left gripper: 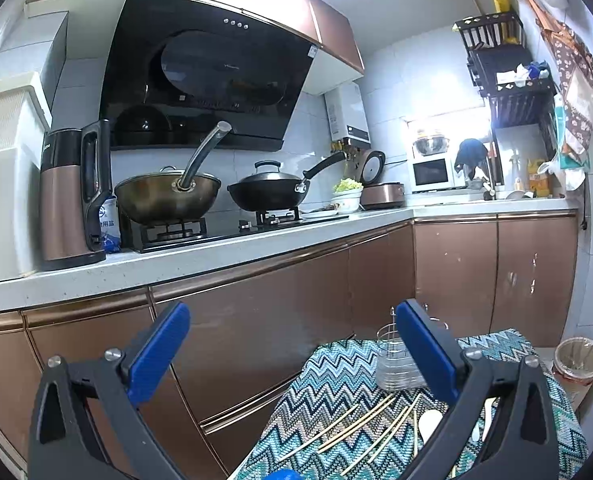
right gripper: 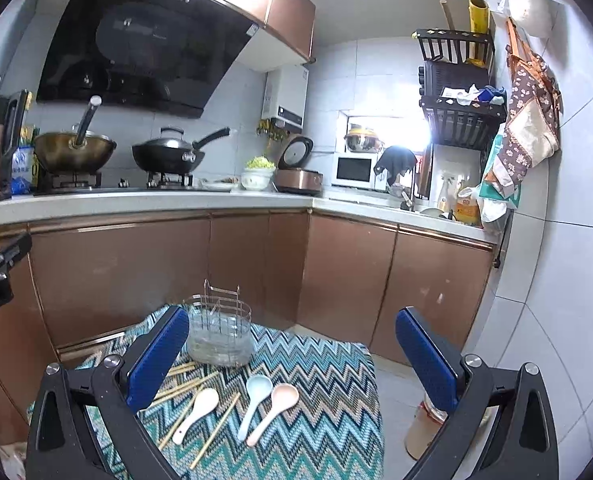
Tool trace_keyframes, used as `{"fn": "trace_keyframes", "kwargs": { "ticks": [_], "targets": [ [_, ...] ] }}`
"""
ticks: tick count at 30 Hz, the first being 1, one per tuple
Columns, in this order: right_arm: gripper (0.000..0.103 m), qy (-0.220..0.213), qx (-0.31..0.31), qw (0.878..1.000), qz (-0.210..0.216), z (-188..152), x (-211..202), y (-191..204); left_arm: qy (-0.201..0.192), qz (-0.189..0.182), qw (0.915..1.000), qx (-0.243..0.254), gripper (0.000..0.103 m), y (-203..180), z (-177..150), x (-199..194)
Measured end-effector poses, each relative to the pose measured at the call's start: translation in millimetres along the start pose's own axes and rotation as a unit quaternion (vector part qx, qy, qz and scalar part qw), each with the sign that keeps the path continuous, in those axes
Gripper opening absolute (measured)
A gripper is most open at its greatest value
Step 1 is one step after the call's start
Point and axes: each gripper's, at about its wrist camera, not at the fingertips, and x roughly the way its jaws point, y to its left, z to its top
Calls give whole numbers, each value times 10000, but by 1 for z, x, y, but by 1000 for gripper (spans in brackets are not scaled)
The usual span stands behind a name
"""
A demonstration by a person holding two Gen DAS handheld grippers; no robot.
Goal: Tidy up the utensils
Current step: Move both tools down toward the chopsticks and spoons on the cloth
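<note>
Standing here watching, and nothing's been picked up yet. Both sets of tongs are spread wide and empty: the left tongs (left gripper: 292, 364) hover off the near-left edge of the little worktop (right gripper: 328, 392) with the zigzag cloth, and the right tongs (right gripper: 292, 364) hang over its near side.

The utensils are all loose on the cloth. The wire holder (right gripper: 220, 332) sits at about 12 o'clock on the worktop, and the chopsticks (right gripper: 184, 388) are scattered from 9 round to 6. The three spoons lie in the middle: a white spoon (right gripper: 198, 410), a blue spoon (right gripper: 252, 400) and a pink spoon (right gripper: 274, 408).

What I'd worry about:

- The chopsticks are thin and flat on the fabric, so the tongs could easily skate over one or snag the cloth instead.
- Several sticks cross each other near 9 o'clock. Grab one and another probably rolls, maybe off the edge.
- The blue and pink spoons lie just beside each other, nearly touching, so a sloppy pinch nudges both.
- The holder looks light and open-wired — poke a stick in at an angle and it may tip or slide toward the far edge.
- The cloth itself could drag and take everything with it.
</note>
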Motion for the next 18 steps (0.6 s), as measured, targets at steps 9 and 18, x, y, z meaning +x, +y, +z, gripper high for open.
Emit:
{"fn": "trace_keyframes", "kwargs": {
  "ticks": [9, 18],
  "targets": [
    [103, -341, 218, 9991, 140, 3, 2, -8, 212, 31, 9997, -88, 103, -3, -2, 22],
    [103, -463, 297, 9974, 464, -2, 15, -14, 435, -76, 9990, -19, 103, -11, -12, 45]
  ]
}}
